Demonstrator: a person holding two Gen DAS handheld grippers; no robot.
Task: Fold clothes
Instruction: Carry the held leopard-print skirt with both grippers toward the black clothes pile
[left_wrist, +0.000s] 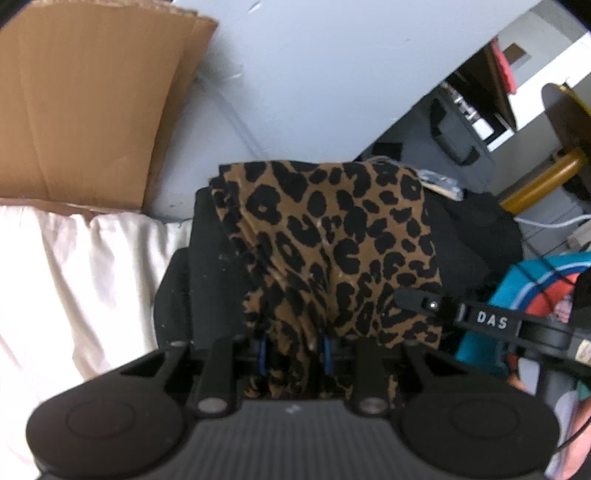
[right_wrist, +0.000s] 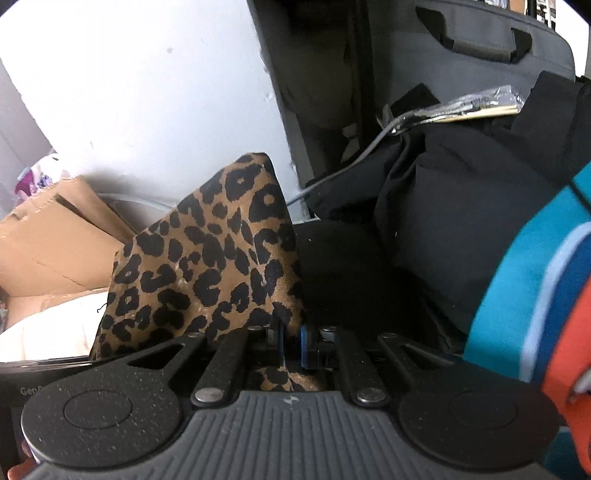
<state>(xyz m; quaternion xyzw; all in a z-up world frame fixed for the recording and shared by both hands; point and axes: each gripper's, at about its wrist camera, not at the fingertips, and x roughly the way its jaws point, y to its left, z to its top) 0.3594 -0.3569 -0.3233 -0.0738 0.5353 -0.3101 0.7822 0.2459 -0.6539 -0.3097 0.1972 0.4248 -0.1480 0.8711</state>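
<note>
Fold looks partway: leopard-print garment (left_wrist: 332, 240) hangs doubled over a black clothes pile (right_wrist: 443, 206) beside the white bed sheet (left_wrist: 74, 280), left gripper (left_wrist: 295, 349) and right gripper (right_wrist: 292, 343) fingers each pinching its edge, laydown left.

Looked steeply down from both wrists, close over each claw, toward the wall. Shared up close: leopard-print garment (left_wrist: 332, 236) (right_wrist: 207, 258), black clothes (left_wrist: 476, 236) (right_wrist: 454, 206), cardboard (left_wrist: 85, 107) (right_wrist: 48, 251).

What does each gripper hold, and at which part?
Both hold the leopard-print garment: the left gripper on a bunched fold, the right gripper on its edge.
</note>
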